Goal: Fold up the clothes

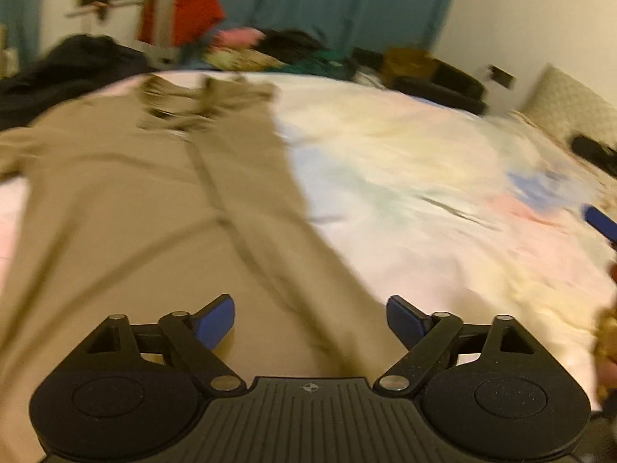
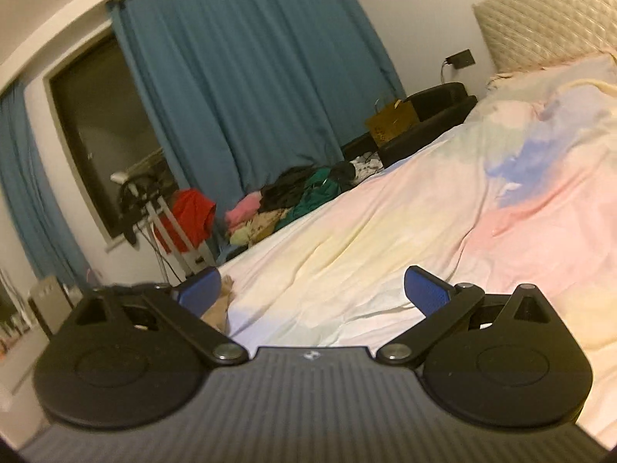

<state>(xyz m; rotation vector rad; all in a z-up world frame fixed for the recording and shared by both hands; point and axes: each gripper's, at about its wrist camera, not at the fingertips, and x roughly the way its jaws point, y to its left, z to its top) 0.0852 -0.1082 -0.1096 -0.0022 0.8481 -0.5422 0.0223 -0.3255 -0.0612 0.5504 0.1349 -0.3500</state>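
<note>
Tan trousers (image 1: 135, 200) lie flat on the bed, legs running toward me and waistband at the far end. My left gripper (image 1: 310, 322) hovers over the near end of the trousers, open, with nothing between its blue pads (image 1: 216, 322). The left wrist view is blurred by motion. My right gripper (image 2: 312, 289) is open above the pastel bedcover (image 2: 385, 239), holding nothing. Only a small tan corner of the trousers (image 2: 218, 310) shows beside its left pad. A blue fingertip of the right gripper (image 1: 599, 222) pokes in at the right edge of the left wrist view.
A pile of clothes (image 2: 293, 196) lies along the bed's far side, with a red garment (image 2: 191, 216) on a stand. Blue curtains (image 2: 250, 77), a dark window, a black seat (image 2: 428, 115) with a brown bag, and a quilted headboard (image 2: 547, 11) surround the bed. Dark clothing (image 1: 69, 73) lies far left.
</note>
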